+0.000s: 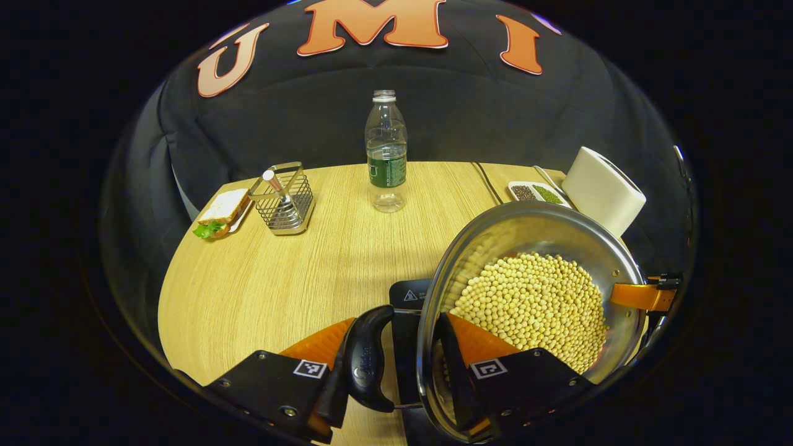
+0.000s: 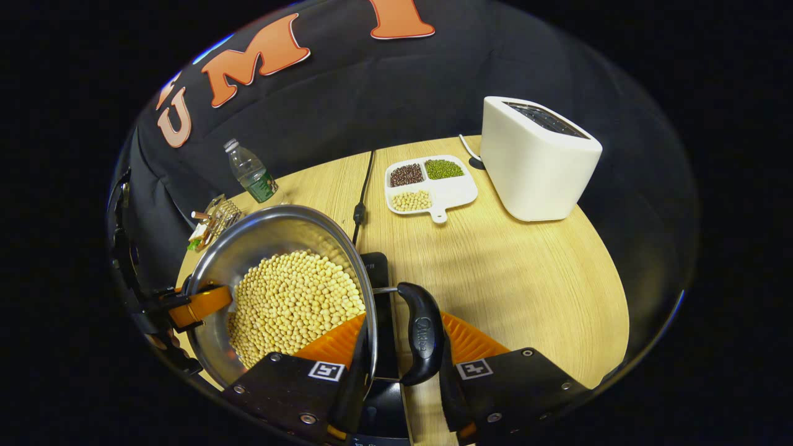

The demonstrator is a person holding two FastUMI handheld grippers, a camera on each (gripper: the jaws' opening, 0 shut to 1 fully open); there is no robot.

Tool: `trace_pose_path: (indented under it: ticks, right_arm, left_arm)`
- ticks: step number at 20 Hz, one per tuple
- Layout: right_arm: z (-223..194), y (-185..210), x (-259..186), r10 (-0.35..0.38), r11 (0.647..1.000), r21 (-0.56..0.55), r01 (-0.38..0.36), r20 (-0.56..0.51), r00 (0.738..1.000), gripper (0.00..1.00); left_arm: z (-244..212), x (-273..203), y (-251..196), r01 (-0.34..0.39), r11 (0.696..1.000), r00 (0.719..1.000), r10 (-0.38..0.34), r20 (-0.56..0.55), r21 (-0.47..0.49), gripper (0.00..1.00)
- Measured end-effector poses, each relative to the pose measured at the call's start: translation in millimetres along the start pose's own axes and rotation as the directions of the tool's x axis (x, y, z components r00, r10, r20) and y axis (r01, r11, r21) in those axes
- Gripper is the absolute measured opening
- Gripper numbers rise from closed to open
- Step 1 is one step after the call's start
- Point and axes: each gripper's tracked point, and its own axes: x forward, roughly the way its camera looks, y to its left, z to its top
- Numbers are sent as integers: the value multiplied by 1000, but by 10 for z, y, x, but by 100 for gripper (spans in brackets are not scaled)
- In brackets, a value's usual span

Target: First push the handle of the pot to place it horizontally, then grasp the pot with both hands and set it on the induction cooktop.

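Observation:
A steel pot (image 1: 495, 238) full of pale round beans (image 1: 539, 303) hangs between both grippers over the black induction cooktop (image 1: 412, 291); whether it touches the cooktop is hidden. My left gripper (image 1: 396, 365) is shut across the pot's black side handle (image 1: 368, 362) and rim, one finger inside the pot and one outside. The right gripper (image 1: 644, 296) shows on the far rim. In the right gripper view, my right gripper (image 2: 399, 365) is shut the same way on the other black handle (image 2: 421, 331) of the pot (image 2: 279, 226), above the cooktop (image 2: 378, 266), with the left gripper (image 2: 198, 305) across.
On the round wooden table (image 1: 279, 279) stand a water bottle (image 1: 386, 152), a wire rack (image 1: 285, 198) and a sandwich (image 1: 220, 214) at the back left. A divided dish of beans (image 2: 430, 183), a white toaster (image 2: 536, 158) and a black cable (image 2: 362, 192) lie at the back right.

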Motion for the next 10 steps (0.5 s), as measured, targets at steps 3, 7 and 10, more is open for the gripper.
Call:
trace_pose_path:
  ticks: [3,7,10]
  right_arm:
    - [21,-3,22,-11,1000,-29,11,5,1000,55]
    - [403,36,-146,-27,995,-93,42,150,988,69]
    - [846,232,-463,10,986,-160,39,293,956,85]
  left_arm:
    - [-33,-26,5,-20,1000,1000,20,-22,-5,71]
    - [158,-203,-3,-61,995,998,60,12,77,79]
    - [351,-458,63,-56,998,996,56,66,9,81]
